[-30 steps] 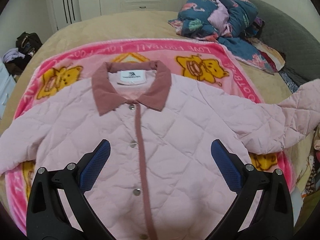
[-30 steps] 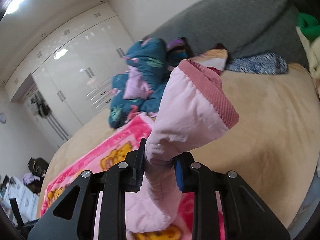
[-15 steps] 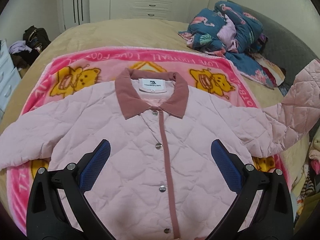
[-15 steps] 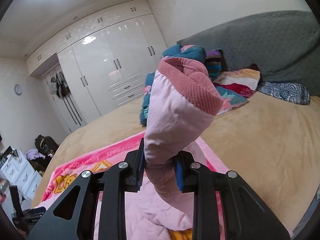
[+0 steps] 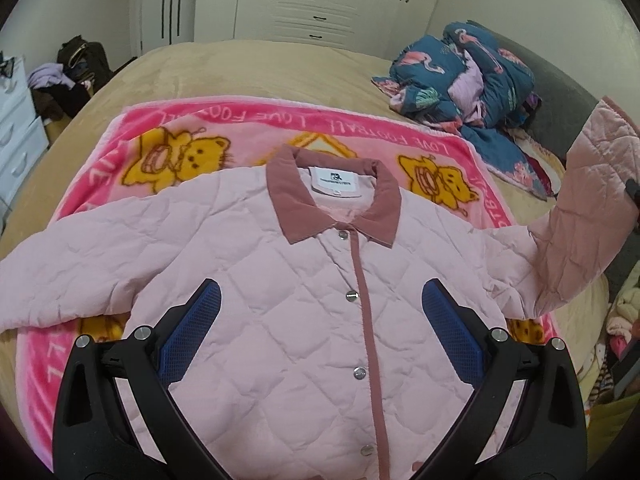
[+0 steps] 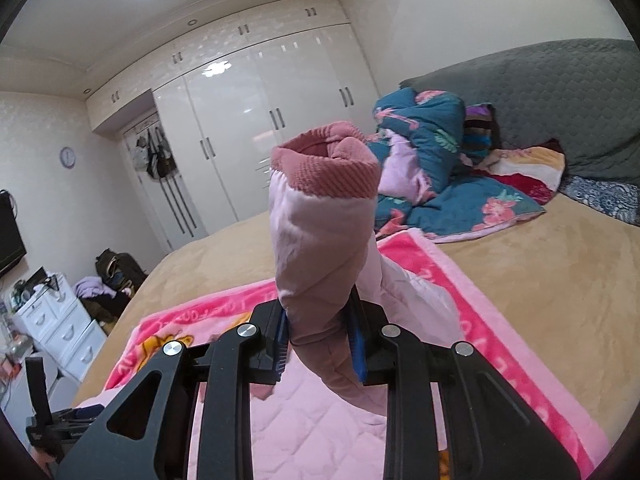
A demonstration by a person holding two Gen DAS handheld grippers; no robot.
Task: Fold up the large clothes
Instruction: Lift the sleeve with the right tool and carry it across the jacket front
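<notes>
A tan bed fills a room with white wardrobes at the far wall. One pink blanket bears one quilted jacket. The left gripper hovers spread wide over it; the right gripper pinches one sleeve, lifted at the right.

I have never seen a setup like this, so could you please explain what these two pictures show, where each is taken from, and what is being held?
There is no robot: a person holds a two-finger gripper in each hand, each with a fisheye camera looking along its fingers. The left camera shows the left gripper open above a pink quilted jacket, spread buttoned on a pink cartoon blanket on a bed. The right camera shows the right gripper shut on the jacket's sleeve, lifted with its dark pink cuff upward.
</notes>
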